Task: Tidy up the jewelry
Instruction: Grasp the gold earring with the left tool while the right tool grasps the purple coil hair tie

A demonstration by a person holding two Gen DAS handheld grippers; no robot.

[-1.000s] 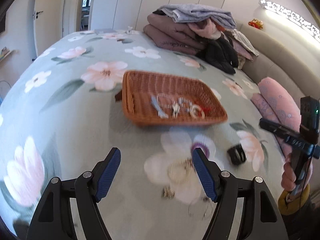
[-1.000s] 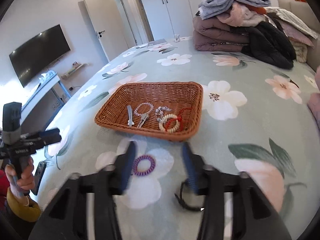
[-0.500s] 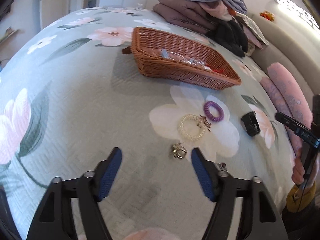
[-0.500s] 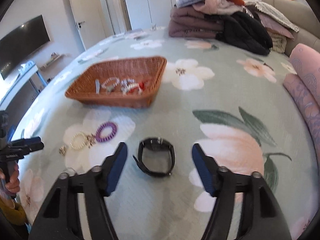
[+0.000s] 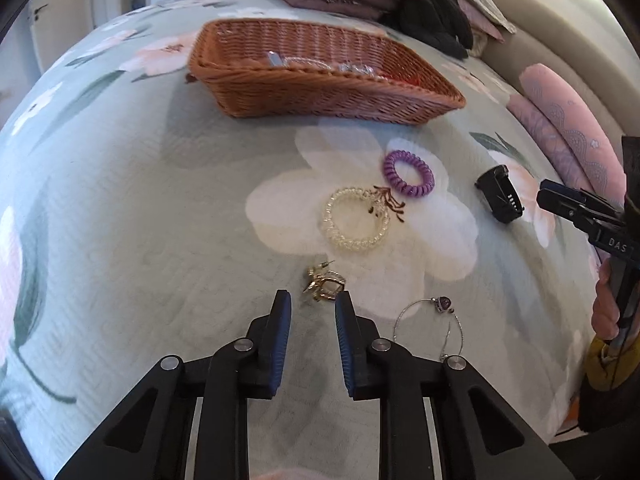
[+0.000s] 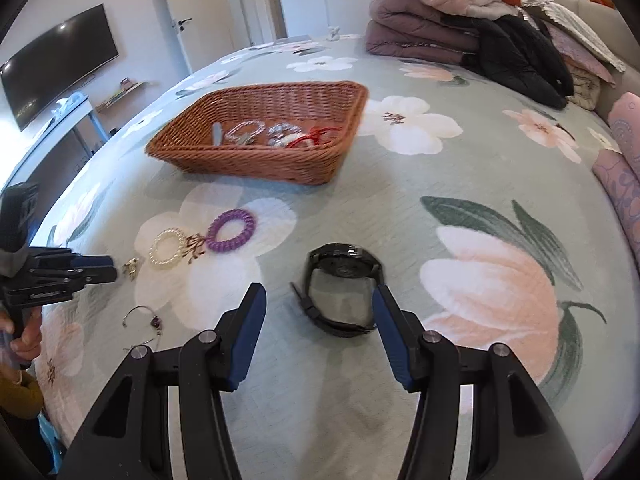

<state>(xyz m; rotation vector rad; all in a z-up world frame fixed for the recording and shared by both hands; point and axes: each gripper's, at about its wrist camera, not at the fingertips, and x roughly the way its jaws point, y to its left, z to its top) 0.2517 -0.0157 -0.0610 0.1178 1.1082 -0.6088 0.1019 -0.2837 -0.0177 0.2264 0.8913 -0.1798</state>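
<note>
A brown wicker basket (image 5: 320, 92) (image 6: 256, 160) holding several jewelry pieces stands on the floral bedspread. In front of it lie a purple coil hair tie (image 5: 408, 173) (image 6: 231, 230), a clear bead bracelet (image 5: 355, 220) (image 6: 168, 249), a gold earring (image 5: 325, 284) (image 6: 132, 266), a thin chain with a purple pendant (image 5: 440, 312) (image 6: 148, 320) and a black watch (image 6: 340, 292) (image 5: 500, 196). My left gripper (image 5: 313, 300) is partly closed, tips just short of the earring, empty. My right gripper (image 6: 318, 296) is open, its tips either side of the watch.
A pile of folded blankets and clothes (image 6: 460, 8) sits at the far end of the bed. Pink pillows (image 5: 568, 132) lie along the right edge by a beige headboard. A TV (image 6: 60, 60) and shelf are off the left side.
Both grippers moved down and closer to the bed. The left one narrowed its jaws and came up to the gold earring. The right one came forward around the black watch.
</note>
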